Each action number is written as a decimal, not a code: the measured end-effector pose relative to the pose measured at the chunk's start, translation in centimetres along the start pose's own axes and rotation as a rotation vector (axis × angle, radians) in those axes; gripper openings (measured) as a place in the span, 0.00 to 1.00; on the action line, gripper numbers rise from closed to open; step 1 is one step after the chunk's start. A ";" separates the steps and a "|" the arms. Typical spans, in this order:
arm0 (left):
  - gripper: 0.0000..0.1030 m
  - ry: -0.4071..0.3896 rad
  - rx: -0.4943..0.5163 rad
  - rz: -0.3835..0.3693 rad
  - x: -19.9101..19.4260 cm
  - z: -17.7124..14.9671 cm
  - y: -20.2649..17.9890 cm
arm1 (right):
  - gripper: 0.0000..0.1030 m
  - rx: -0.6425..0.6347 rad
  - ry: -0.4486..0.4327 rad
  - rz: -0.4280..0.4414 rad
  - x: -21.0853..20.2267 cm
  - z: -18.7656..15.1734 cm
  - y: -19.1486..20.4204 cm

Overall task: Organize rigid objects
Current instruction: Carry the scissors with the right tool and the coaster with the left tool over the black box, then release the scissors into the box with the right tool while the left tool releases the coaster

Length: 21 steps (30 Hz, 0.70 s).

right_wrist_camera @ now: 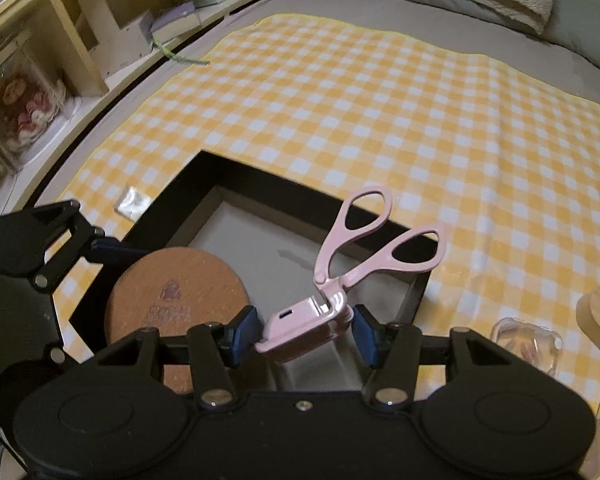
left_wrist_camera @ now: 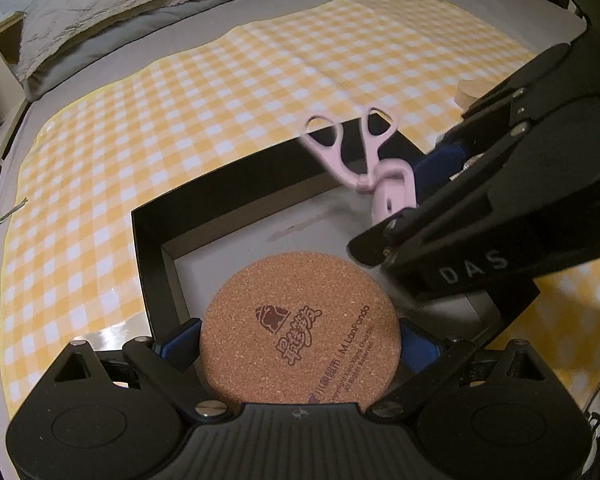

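Cork coaster (left_wrist_camera: 300, 332): flat round disc, grainy tan cork, dark red printed logo and lettering on top.
Eyelash curler (right_wrist_camera: 332, 276): pale pink, glossy, scissor-style loop handles pointing up and away, curved clamp head low between the blue pads.
Box (left_wrist_camera: 152, 248): shallow, square-cornered, glossy black walls, matte pale grey floor with a faint smear.
Cloth (left_wrist_camera: 180, 120): yellow and white check, smooth with slight creases, spread over a grey bed.
Side items: small clear plastic case (right_wrist_camera: 528, 340) and a rounded pale wood piece (right_wrist_camera: 598, 316) on the cloth right of the box; a small clear wrapper (right_wrist_camera: 132, 200) left of it.
Edges: box's far corner points away in the right wrist view; coaster overlaps the near left wall line in that view; curler's handles rise above the far wall.
Open room: most of the box floor bare beyond the coaster and under the curler; wide stretch of cloth free beyond the box, up to the pillows at the bed's far end.
Left gripper (left_wrist_camera: 300, 344): jaws spread wide, blue pads pressed on opposite edges of the coaster, held over the box's near left part.
Right gripper (right_wrist_camera: 306, 330): jaws narrow, pads on either side of the curler's clamp head, carrying it above the box's right part; contact on the right pad plain, left pad close against the head.
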<state>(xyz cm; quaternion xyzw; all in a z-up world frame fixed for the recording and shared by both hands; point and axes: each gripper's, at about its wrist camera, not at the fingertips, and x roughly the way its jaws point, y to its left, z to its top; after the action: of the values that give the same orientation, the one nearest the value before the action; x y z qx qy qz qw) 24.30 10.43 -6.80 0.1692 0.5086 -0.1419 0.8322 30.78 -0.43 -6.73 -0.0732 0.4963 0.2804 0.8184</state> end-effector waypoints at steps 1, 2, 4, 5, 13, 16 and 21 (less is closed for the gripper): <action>0.96 0.002 0.004 0.000 0.0 0.0 0.0 | 0.45 -0.002 0.010 -0.005 0.2 -0.1 0.0; 0.96 0.002 0.005 0.000 0.1 0.0 0.0 | 0.44 0.002 0.030 -0.003 0.4 -0.1 -0.1; 0.96 0.004 0.006 0.002 0.1 0.0 0.1 | 0.42 0.021 0.052 0.009 0.8 -0.3 -0.4; 0.96 0.004 0.007 0.002 0.1 0.0 0.1 | 0.36 0.023 0.059 0.009 1.0 -0.4 -0.4; 0.96 0.020 0.014 0.004 0.4 -0.1 -0.2 | 0.34 0.034 0.067 0.012 0.6 -0.7 -0.6; 0.96 0.021 0.013 0.003 0.4 -0.1 -0.1 | 0.35 0.038 0.056 0.010 0.2 -0.8 -0.6; 0.96 0.004 0.012 0.006 0.3 0.0 -0.1 | 0.35 0.076 0.018 -0.006 0.1 -0.3 -0.9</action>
<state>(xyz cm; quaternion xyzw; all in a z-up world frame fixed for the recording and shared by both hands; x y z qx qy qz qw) 24.38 10.32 -7.12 0.1759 0.5090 -0.1419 0.8306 31.06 -1.28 -7.15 -0.0460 0.5137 0.2583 0.8169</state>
